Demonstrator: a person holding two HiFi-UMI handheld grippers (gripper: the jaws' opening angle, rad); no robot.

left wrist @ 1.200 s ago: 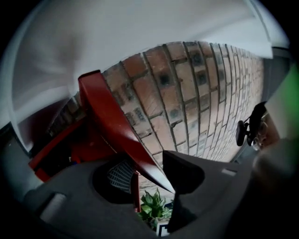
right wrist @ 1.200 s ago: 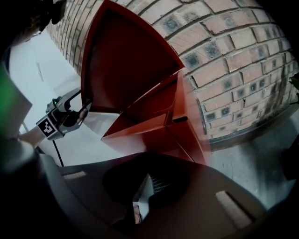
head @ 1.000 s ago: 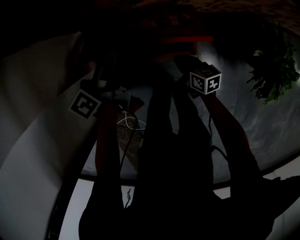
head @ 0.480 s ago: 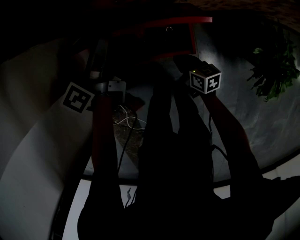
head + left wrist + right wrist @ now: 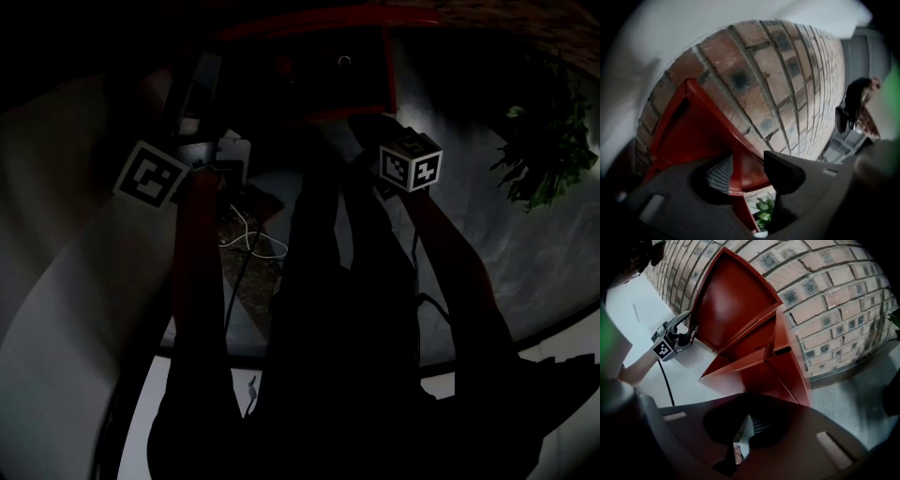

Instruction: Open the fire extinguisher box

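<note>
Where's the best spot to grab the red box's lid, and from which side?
Grip the lid by its thin free edge, the one far from the brick wall, coming in from the front. The lid is a wide panel tilted up, so probably only that lip fits between jaws. The left gripper is shut on it there.

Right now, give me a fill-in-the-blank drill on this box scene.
The box is ___ in colour. Behind it stands a ___ wall. Its raised lid is gripped by the ___ tongs.
Missing words: red; brick; left.
</note>
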